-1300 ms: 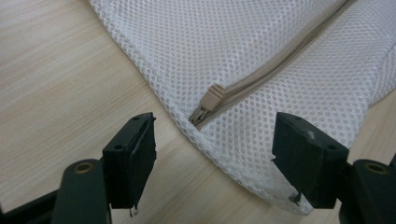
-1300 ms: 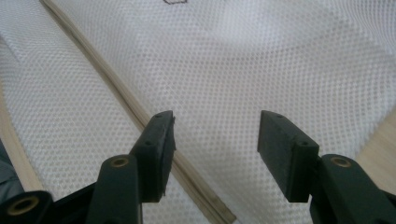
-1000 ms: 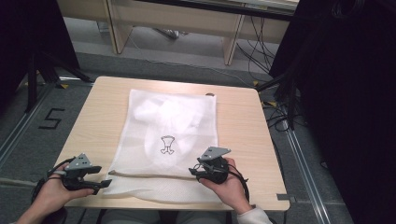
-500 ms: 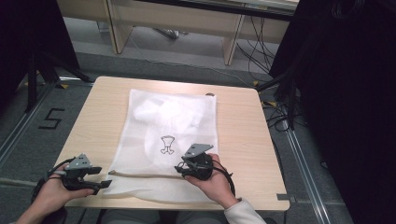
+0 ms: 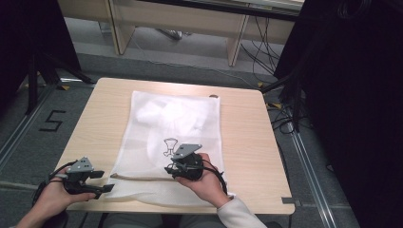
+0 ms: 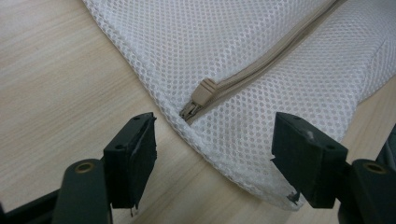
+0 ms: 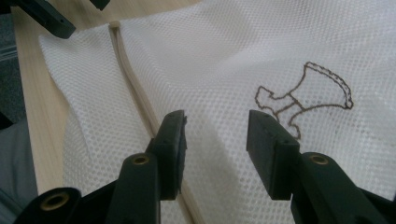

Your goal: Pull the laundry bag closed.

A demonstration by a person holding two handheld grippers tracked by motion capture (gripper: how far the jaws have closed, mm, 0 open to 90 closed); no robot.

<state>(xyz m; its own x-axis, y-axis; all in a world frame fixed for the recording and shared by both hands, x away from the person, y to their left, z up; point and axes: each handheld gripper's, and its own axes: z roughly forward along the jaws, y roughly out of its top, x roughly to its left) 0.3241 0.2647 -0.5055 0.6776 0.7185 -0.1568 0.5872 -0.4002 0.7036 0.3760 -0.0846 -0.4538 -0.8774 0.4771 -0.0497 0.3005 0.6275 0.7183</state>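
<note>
Hovering right tongs (image 5: 171, 168) over mesh bag (image 5: 176, 118) | jaws closing | zipper (image 5: 142, 178) beside near edge

High view overhead, far; both claw views close, sharing zipper (image 6: 261, 70).

soft, even overhead light falls on the table (image 5: 247, 123), dark at the room's right, faint shadows beneath the right gripper (image 7: 215, 123), whose near jaws look slightly blurred.
</note>
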